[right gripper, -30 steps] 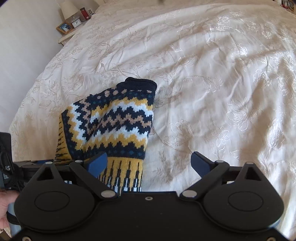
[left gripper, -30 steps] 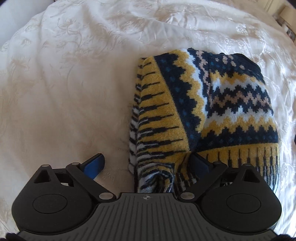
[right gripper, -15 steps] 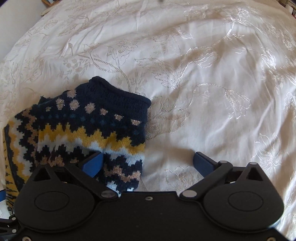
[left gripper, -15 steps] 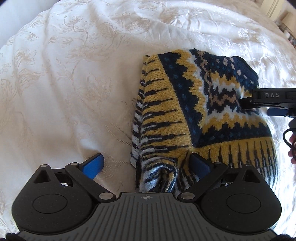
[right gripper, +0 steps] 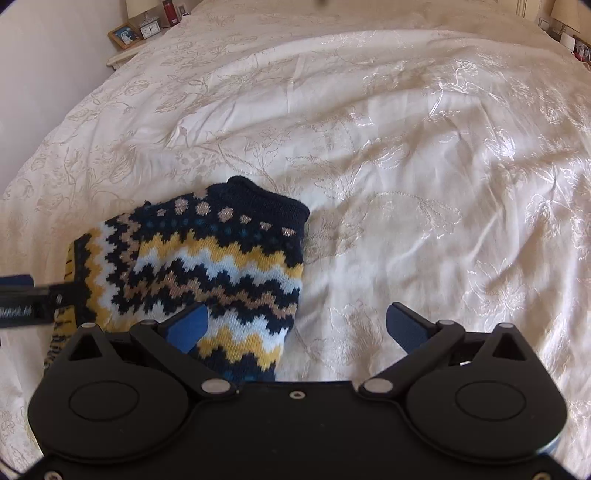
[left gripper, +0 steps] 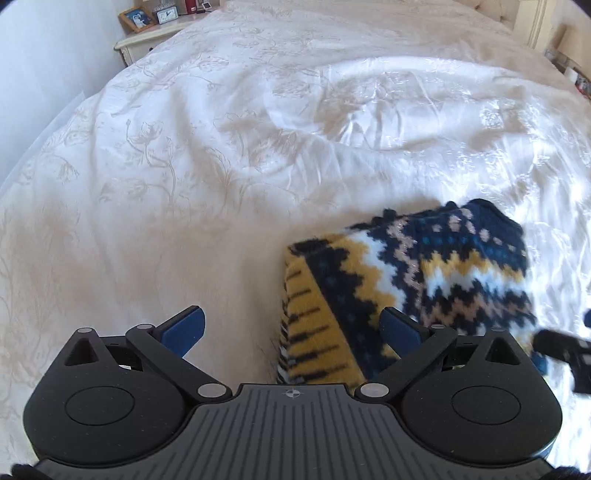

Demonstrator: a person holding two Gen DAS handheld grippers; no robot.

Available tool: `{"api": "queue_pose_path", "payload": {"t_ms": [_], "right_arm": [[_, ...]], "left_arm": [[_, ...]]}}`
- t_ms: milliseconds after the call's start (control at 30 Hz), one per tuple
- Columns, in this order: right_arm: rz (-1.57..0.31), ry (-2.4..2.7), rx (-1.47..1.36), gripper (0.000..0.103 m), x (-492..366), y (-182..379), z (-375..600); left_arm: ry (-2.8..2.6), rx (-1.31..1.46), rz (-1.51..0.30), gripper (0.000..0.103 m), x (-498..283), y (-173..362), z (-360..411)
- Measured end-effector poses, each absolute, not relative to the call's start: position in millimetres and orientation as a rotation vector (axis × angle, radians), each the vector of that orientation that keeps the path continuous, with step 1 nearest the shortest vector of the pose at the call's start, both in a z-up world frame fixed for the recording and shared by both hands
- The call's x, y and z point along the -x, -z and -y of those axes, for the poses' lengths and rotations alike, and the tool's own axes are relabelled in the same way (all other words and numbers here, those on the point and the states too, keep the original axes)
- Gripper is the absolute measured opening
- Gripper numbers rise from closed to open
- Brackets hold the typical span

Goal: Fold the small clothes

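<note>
**Folded jumper on the bed, both tongs spread and empty**

My left tongs point(left gripper: 291, 326) are spread wide, nothing between the blue pads. The knitted jumper point(left gripper: 406, 288) lies folded on the cream bedspread point(left gripper: 221, 166), ahead and to the right of them; my right-hand pad point(left gripper: 400, 326) sits over its near part, though I cannot tell whether it touches the wool. The left-hand pad point(left gripper: 183, 328) is over bare bedspread, apart from the jumper. The jumper's striped yellow-and-black side faces the gap between my pads, and its dark navy edge is the far end. At the right margin of this view, the dark body of my other tool pokes in, blurred.

My right tongs point(right gripper: 297, 326) are spread just as wide and hold nothing. From there the jumper point(right gripper: 207, 258) lies ahead and to the left, its zigzag bands running across and the navy edge farthest from me. My left-hand pad point(right gripper: 188, 326) is over its near corner; the right-hand pad point(right gripper: 406, 326) is over bare cloth. My left tool reaches in from the left margin, beside the jumper's left side.

Far ahead to the left of both tongs, beyond the bed's edge, stands a bedside table point(right gripper: 122, 57) with a framed picture point(right gripper: 123, 34) and a small clock point(right gripper: 149, 28).
</note>
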State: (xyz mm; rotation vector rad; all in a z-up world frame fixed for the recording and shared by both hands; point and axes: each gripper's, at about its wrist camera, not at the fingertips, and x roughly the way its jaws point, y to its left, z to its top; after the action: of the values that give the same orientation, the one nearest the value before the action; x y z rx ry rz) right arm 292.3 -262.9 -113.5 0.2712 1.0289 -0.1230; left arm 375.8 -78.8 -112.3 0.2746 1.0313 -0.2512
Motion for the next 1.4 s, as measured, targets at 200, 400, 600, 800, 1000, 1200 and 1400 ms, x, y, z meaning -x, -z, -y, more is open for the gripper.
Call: {"api": "queue_pose_path", "payload": {"t_ms": [200,400,600,800,1000,1200,1400], "right_arm": [[-1.132,0.135,-0.312,0.102,-272.6,142.4,241.2],[-1.125,0.177,-0.386,0.102,-259.0,132.2,243.4],[-1.063,0.184,-0.339,0.102,-235.8,93.5,237.6],[-1.110,0.222,-0.284,0.102,-204.3,72.4,220.6],[-1.128,0.242,-0.215,0.102,-173.4,51.6,199.4],[-1.084,0.212,-0.191,0.102,-141.8,23.6,190.6],[-1.039,0.200,-0.210,0.102,-108.7,-0.5,193.4]], "left_arm": [[0.197,-0.331,-1.134,0.103,-404.4,149.8,71.1],[0.210,-0.335,-1.092,0.103,-381.4,116.6,65.0],[0.263,-0.291,-1.141,0.103,-328.8,87.1,43.8],[0.264,-0.228,-1.170,0.103,-271.5,72.9,21.9],[0.268,-0.227,-1.149,0.103,-223.4,54.4,14.5],[0.228,-0.232,-1.093,0.102,-185.7,26.8,14.3],[0.186,-0.226,-1.054,0.101,-146.8,3.2,22.3]]}}
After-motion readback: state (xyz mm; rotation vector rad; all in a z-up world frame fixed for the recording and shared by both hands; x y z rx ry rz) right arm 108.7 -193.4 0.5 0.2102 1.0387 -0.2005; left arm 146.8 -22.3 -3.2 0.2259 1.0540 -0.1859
